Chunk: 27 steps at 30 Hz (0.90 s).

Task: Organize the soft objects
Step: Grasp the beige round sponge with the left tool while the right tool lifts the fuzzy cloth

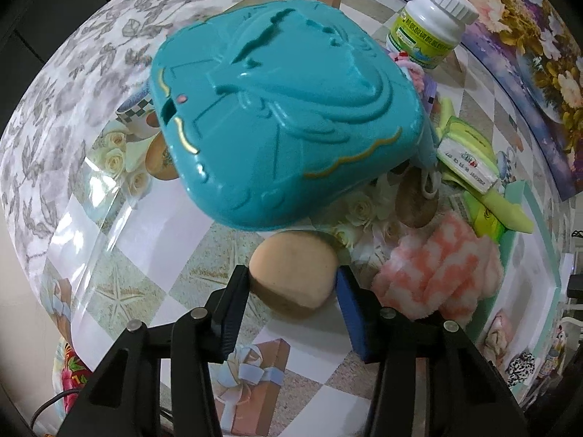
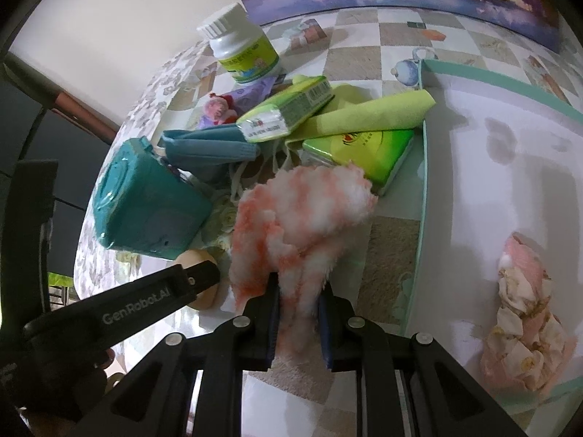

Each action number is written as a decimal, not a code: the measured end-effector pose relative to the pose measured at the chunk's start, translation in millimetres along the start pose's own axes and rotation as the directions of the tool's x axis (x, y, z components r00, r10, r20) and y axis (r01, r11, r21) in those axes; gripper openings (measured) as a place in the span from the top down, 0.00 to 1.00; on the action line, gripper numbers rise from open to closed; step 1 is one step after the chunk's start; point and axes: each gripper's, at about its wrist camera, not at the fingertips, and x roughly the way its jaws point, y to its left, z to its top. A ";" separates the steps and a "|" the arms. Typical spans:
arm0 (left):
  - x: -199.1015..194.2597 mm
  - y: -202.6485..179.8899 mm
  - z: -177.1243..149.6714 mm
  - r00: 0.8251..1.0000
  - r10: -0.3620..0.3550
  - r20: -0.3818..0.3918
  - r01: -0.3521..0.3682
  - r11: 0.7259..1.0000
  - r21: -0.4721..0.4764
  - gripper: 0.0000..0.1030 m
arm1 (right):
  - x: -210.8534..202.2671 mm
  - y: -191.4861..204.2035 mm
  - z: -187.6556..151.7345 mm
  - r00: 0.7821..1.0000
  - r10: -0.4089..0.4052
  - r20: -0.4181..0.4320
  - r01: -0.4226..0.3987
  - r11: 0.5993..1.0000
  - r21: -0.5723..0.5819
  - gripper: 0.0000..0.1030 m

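Note:
My left gripper (image 1: 291,284) has its jaws on both sides of a beige sponge puff (image 1: 295,276) that lies on the table; whether they press it is unclear. My right gripper (image 2: 298,291) is shut on a fluffy pink-and-white cloth (image 2: 302,218) and holds it above the table; the cloth also shows in the left wrist view (image 1: 437,269). The left gripper shows in the right wrist view (image 2: 204,276) beside the puff (image 2: 195,258). A crumpled pink floral cloth (image 2: 524,320) lies in the white tray (image 2: 473,127) at right.
A teal plastic box (image 1: 284,116) stands behind the puff. Behind it lie a white pill bottle (image 1: 430,25), green tissue packs (image 2: 288,113), a yellow-green cloth (image 2: 382,113), a blue face mask (image 2: 211,145) and a small pink plush (image 2: 218,109). A floral painting (image 1: 528,54) leans at the back.

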 end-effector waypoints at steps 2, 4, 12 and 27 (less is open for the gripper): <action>0.0 6.8 -3.7 1.000 -0.014 0.003 0.014 1.000 -0.001 0.51 | -3.4 1.6 -1.3 1.000 0.007 0.007 -0.007 1.000 -0.003 0.81; -2.3 13.2 -3.8 1.000 -0.027 0.006 0.027 1.000 -0.002 0.52 | -8.4 2.6 -2.6 1.000 0.017 0.017 -0.017 1.000 -0.004 0.81; -26.2 20.8 -11.9 0.994 -0.104 0.034 0.104 0.995 0.001 0.52 | -36.2 2.2 -3.7 0.995 0.056 0.083 -0.057 0.998 0.008 0.82; -81.2 4.0 -29.4 0.957 -0.248 0.152 0.234 0.967 0.105 0.52 | -114.1 -32.6 7.8 0.954 0.022 0.299 -0.060 0.991 0.116 0.82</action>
